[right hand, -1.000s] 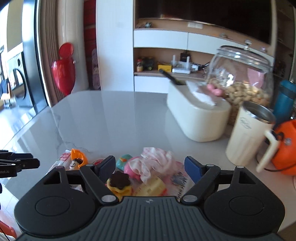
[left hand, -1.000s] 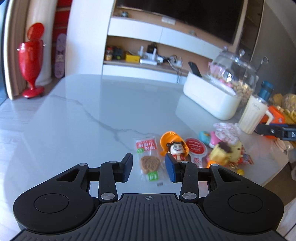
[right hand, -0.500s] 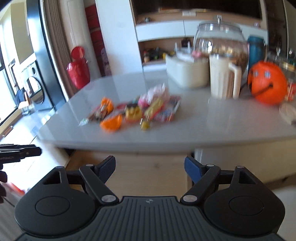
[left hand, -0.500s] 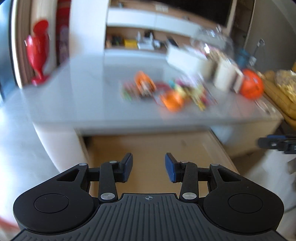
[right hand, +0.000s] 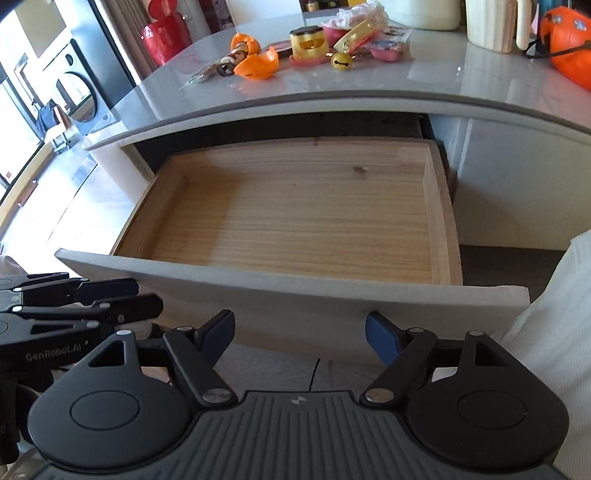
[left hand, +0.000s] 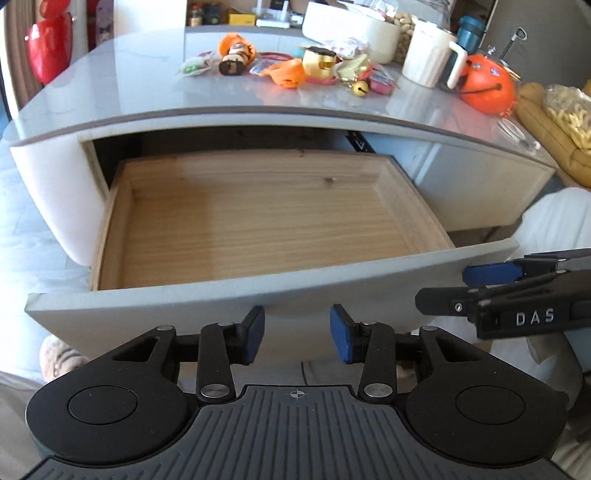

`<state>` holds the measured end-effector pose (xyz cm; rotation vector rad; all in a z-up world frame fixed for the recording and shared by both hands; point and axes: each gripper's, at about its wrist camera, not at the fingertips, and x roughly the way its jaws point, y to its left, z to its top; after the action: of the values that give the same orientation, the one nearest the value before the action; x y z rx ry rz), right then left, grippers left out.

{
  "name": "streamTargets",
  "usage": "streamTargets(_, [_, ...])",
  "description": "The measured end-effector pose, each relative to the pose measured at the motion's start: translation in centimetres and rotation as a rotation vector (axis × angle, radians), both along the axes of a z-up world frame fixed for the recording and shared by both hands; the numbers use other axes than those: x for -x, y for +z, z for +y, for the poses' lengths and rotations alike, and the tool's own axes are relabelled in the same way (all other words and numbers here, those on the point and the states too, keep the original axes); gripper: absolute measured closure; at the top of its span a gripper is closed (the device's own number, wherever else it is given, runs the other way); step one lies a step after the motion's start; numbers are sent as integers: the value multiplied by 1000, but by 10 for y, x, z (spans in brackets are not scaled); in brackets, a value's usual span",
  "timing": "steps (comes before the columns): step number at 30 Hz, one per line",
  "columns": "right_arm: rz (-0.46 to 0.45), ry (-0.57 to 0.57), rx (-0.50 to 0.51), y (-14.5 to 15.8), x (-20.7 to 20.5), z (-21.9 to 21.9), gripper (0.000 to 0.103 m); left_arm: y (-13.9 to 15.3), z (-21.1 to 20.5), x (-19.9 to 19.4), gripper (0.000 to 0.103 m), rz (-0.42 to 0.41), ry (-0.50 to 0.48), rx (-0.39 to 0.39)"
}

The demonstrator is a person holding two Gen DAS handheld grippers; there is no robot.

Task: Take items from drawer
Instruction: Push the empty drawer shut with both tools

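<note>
The wooden drawer [left hand: 258, 221] [right hand: 295, 214] stands pulled out under the grey tabletop, and nothing lies on its bare floor. A heap of small toys and snack packets [left hand: 291, 66] [right hand: 306, 44] sits on the tabletop above it. My left gripper [left hand: 297, 334] hangs open just in front of the drawer's grey front panel [left hand: 258, 291], holding nothing. My right gripper [right hand: 299, 334] is open wider, also below and before the panel [right hand: 295, 299], and appears from the side in the left wrist view [left hand: 491, 295]. The left gripper shows at the left edge of the right wrist view [right hand: 122, 295].
On the tabletop [left hand: 129, 85] stand a cream mug [left hand: 428, 55], an orange pumpkin bucket [left hand: 487, 88], a white box [left hand: 351, 29] and a teal bottle [left hand: 471, 27]. A red stand [left hand: 48, 48] is at the far left. A person's pale clothing [right hand: 561, 314] is at the right.
Both grippers have pulled back and down from over the tabletop items to in front of the open drawer. Both stayed open and empty throughout.
</note>
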<state>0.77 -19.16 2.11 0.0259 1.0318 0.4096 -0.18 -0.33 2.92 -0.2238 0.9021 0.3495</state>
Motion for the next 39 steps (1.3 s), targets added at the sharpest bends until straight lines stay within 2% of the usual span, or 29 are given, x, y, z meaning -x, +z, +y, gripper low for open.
streamTargets(7, [-62,-4,43,-3,-13,10,24,-5,20,-23,59,-23,21,3])
streamTargets(15, [-93,-52,54,-5,-60,23,24,-9,48,-60,59,-57,39,-11])
streamTargets(29, [-191,-120,58,-15,-132,39,23,-18,92,-113,59,-180,113,1])
streamTargets(32, [-205,-129,48,-15,-138,39,21,-19,91,-115,46,-185,99,14])
streamTargets(37, [-217,-128,42,-17,-139,40,20,-21,89,-115,43,-199,91,14])
streamTargets(39, [-220,-120,27,-17,-139,35,23,-23,86,-115,40,-201,72,-4])
